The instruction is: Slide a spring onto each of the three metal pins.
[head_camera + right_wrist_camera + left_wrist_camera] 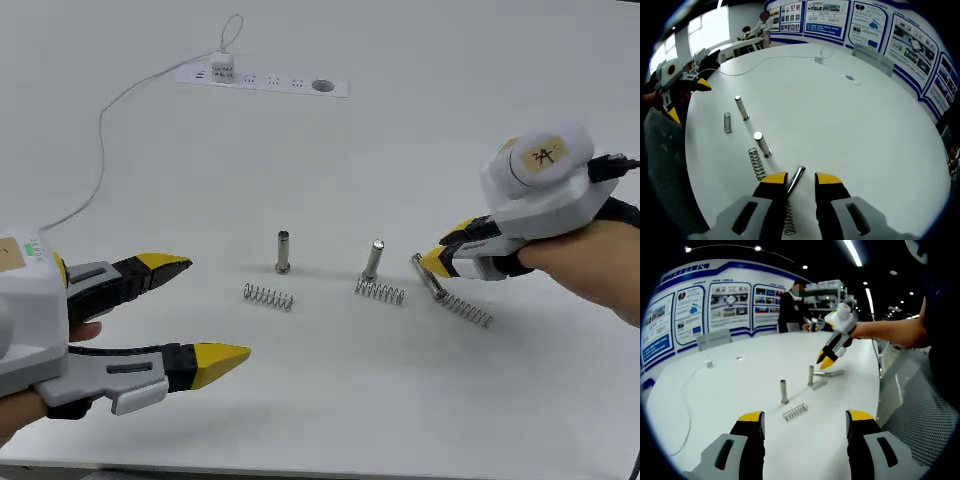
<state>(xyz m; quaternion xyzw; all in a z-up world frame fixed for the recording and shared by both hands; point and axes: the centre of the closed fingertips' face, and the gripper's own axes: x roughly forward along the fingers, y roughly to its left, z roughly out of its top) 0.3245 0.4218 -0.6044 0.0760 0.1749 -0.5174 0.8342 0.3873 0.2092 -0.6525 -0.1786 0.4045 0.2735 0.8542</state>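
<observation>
Two metal pins stand upright on the white table, one (pixel 283 250) (pixel 784 391) (pixel 742 107) on the left and one (pixel 373 260) (pixel 810 375) (pixel 761 144) in the middle. A third pin (pixel 428 277) (pixel 795 179) lies flat. Beside each pin lies a spring: left (pixel 268 296) (pixel 727 122), middle (pixel 380 292) (pixel 756 163), right (pixel 466 309) (pixel 788 220). My right gripper (pixel 435 262) (pixel 800 181) is narrowly open, its jaws astride the lying pin's near end. My left gripper (pixel 200 310) (pixel 805 422) hovers wide open at the near left, holding nothing.
A white power strip (pixel 265 80) with a plug (pixel 222 70) lies at the far side, and its cable (pixel 100 130) trails off to the left. The table's front edge (pixel 300 468) runs close below my left gripper. A person (pixel 790 305) stands beyond the table.
</observation>
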